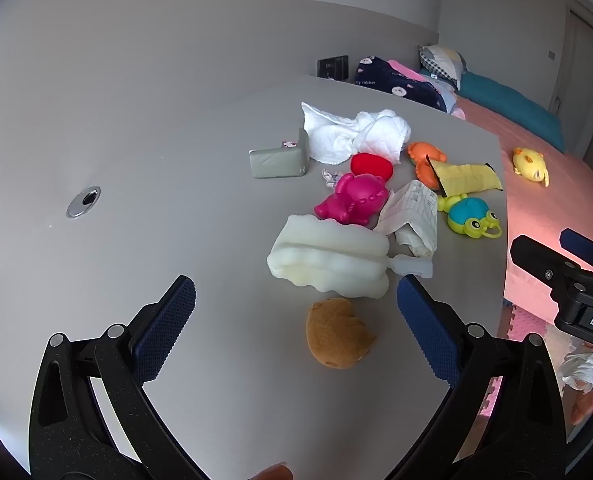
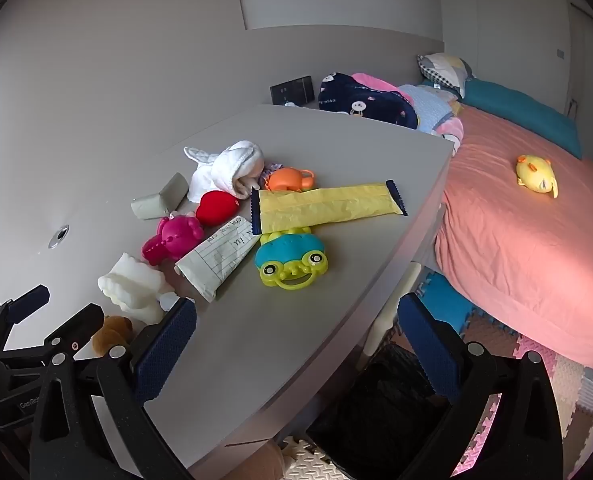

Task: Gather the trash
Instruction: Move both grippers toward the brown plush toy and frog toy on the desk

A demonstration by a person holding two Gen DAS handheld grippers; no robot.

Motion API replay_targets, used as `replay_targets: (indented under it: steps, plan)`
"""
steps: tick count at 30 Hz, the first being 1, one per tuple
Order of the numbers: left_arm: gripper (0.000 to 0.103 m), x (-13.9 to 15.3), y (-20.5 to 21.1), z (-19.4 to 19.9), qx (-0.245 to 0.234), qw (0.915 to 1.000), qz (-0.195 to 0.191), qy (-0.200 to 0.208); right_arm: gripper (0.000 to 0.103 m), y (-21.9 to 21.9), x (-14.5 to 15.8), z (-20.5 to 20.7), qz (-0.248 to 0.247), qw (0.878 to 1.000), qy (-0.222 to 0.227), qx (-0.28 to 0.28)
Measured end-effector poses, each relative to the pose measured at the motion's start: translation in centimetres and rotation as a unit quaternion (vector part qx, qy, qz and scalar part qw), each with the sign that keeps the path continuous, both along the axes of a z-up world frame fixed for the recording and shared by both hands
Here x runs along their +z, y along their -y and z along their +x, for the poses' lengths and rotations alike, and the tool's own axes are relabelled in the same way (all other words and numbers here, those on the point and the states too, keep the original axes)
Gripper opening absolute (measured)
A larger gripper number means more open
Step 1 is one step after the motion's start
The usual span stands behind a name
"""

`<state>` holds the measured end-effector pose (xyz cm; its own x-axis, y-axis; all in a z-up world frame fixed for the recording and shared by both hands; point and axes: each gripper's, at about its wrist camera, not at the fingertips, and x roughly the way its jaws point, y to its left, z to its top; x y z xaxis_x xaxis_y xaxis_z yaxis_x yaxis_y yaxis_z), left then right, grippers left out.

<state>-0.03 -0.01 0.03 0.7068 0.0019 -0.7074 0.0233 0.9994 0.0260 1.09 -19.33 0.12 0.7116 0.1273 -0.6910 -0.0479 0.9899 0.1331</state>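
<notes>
On the grey table [image 1: 176,220] lie a yellow wrapper [image 2: 328,205], a folded lined paper [image 2: 216,260], a crumpled white tissue [image 1: 352,132] and a white foam piece [image 1: 328,260], mixed with toys. The wrapper [image 1: 466,176] and paper [image 1: 410,212] also show in the left wrist view. My left gripper [image 1: 296,300] is open and empty, just short of the foam piece, above a brown plush [image 1: 336,334]. My right gripper [image 2: 296,320] is open and empty over the table's front edge, short of the paper.
Toys lie among the trash: a pink figure [image 1: 354,200], a red heart [image 1: 370,164], an orange crab [image 1: 424,160], a blue-green frog [image 2: 290,258] and a grey block [image 1: 278,160]. A black bin [image 2: 384,408] stands below the table edge. A bed [image 2: 516,240] is at right.
</notes>
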Motion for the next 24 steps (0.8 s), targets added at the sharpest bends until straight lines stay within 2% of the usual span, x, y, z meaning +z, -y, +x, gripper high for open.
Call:
replay_targets:
  steps: [24]
  plan:
    - [0.097,0.03,-0.29,0.07,-0.001,1.0,-0.002,0.002,0.1,0.17,0.18,-0.36,0.0,1.0,0.003,0.0]
